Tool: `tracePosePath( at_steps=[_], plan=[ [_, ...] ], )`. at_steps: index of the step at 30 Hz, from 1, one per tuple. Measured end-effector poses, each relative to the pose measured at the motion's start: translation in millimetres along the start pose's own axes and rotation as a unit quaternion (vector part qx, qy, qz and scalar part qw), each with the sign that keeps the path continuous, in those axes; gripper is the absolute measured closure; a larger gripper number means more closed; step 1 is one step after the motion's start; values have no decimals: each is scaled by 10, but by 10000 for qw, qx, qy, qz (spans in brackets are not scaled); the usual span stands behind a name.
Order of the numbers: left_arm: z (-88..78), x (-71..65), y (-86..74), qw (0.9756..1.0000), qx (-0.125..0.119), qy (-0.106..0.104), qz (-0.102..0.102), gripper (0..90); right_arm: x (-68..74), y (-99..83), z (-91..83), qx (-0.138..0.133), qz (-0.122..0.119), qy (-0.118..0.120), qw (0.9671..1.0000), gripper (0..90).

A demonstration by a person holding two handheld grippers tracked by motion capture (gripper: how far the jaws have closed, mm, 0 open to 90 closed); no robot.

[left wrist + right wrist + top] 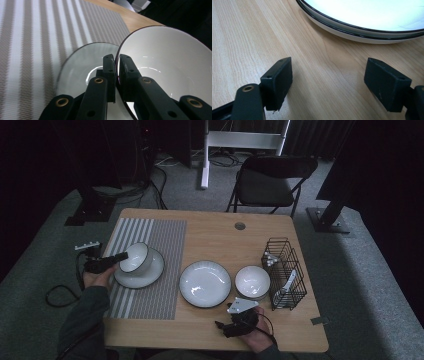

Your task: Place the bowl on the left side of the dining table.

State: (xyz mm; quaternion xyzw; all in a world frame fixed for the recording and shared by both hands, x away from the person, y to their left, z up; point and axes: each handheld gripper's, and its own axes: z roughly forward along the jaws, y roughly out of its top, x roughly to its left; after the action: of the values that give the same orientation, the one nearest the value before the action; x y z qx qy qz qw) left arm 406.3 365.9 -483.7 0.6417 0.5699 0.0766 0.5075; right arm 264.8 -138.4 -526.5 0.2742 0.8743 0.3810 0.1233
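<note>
Mat: L claw on bowl rim.

bowl glossy ceramic | placemat woven | table matt wood

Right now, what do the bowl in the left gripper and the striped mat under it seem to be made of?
The bowl looks like glazed ceramic: glossy white with light streaks and a thin dark rim, which the left gripper pinches. The striped mat seems woven, perhaps plastic or fabric: fine ribbed texture, matte grey and white bands.
</note>
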Motion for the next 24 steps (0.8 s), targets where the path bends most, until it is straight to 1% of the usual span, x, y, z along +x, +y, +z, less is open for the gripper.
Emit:
tracePosePath(
  at_steps=[3, 7, 8, 9, 11, 14, 18, 22, 24],
  plan=[
    [-37, 38, -10, 10000, -4, 47, -20, 852, 0, 0, 0, -3, -1, 1, 10000, 223],
    [-61, 50, -12, 9998, 76, 195, 66, 852, 0, 0, 0, -4, -1, 1, 10000, 223],
    [-61, 50, -12, 9998, 76, 195, 66, 852, 0, 0, 0, -4, -1, 1, 10000, 223],
    [-64, 52, -11, 9996, 108, 257, 100, 852, 0, 0, 0, -3, 0, 2, 10000, 223],
    [-65, 52, -11, 9994, 128, 292, 121, 852, 0, 0, 0, -2, -1, 0, 10000, 222],
    [-59, 46, -9, 9991, 159, 362, 176, 851, 0, 0, 0, -2, 0, 0, 10000, 223],
    [-44, 20, 2, 9979, 241, 506, 310, 850, 0, 0, 0, -2, 1, 0, 10000, 223],
    [-12, -1, 12, 9977, 239, 544, 339, 852, 0, 0, 0, -2, 0, 0, 10000, 223],
    [2, -25, 25, 9970, 256, 611, 397, 851, 0, 0, 0, -2, -1, 0, 10000, 223]
  ],
)
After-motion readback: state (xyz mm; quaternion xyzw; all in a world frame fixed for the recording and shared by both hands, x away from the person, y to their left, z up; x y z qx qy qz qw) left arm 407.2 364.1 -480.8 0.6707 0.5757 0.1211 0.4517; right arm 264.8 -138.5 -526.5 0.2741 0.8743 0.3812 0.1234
